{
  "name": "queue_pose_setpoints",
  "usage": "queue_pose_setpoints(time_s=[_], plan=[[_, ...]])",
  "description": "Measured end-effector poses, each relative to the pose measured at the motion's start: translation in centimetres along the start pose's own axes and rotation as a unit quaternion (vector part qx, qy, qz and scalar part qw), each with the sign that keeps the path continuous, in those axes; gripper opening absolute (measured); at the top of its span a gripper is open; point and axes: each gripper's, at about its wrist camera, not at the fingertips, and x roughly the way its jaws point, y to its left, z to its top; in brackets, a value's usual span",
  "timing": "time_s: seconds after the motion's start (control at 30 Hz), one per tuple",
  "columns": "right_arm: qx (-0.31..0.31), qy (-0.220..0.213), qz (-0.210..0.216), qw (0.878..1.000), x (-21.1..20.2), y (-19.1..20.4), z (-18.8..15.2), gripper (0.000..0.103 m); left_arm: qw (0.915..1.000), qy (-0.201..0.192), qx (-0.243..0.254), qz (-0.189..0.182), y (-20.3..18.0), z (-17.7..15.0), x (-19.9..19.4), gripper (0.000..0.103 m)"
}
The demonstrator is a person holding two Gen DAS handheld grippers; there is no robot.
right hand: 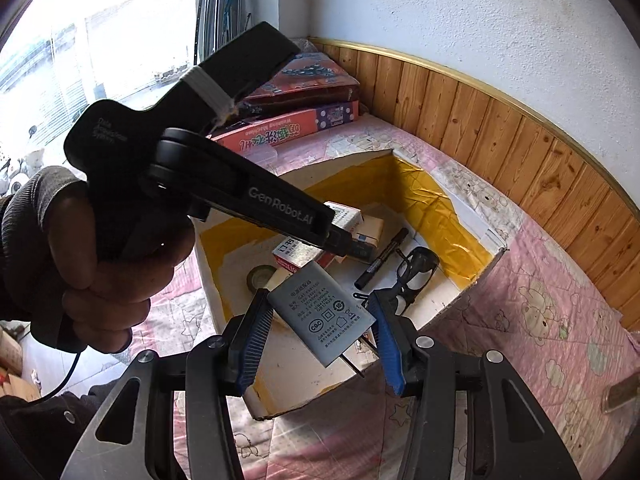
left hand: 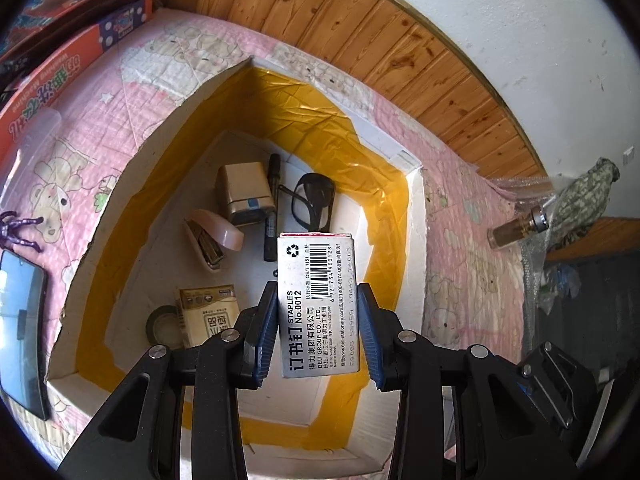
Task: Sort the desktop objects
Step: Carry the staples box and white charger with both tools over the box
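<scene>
My left gripper (left hand: 318, 300) is shut on a silver staples box (left hand: 318, 304) and holds it above a white cardboard box lined with yellow tape (left hand: 312, 120). Inside the cardboard box lie a pink stapler (left hand: 214, 236), a small beige box (left hand: 245, 192), a black marker (left hand: 272, 208), black glasses (left hand: 312, 200), a tissue pack (left hand: 208, 312) and a tape roll (left hand: 162, 324). My right gripper (right hand: 320, 312) is shut on a grey power adapter (right hand: 324, 312) above the near edge of the same cardboard box (right hand: 440, 200). The left gripper (right hand: 340, 240) shows there with the staples box (right hand: 300, 256).
The cardboard box sits on a pink quilted bed cover (left hand: 460, 280) against a wood-panelled wall (left hand: 400, 40). A phone (left hand: 20, 328) and a purple toy (left hand: 20, 232) lie at the left. Game boxes (left hand: 60, 60) are stacked far left. A small bottle (left hand: 516, 232) lies at the right.
</scene>
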Motion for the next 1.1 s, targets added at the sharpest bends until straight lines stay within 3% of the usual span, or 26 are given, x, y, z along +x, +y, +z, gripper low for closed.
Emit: queue_pose_setpoints(time_s=[0.5,0.77,1.1], plan=[[-0.046,0.073,0.022,0.996,5.1,-0.1,0.5,0.051,0.9968,0.069,-0.039,-0.001,2.6,2.9,5.8,0.039],[-0.073,0.114,0.040,0.990,7.3,0.7,0.5,0.051,0.9948,0.097,-0.023,0.019,3.0,3.1,7.8,0.039],[-0.058,0.164,0.069,0.982,9.6,-0.2,0.2,0.051,0.9907,0.131,-0.006,0.035,2.6,3.4,8.8,0.039]])
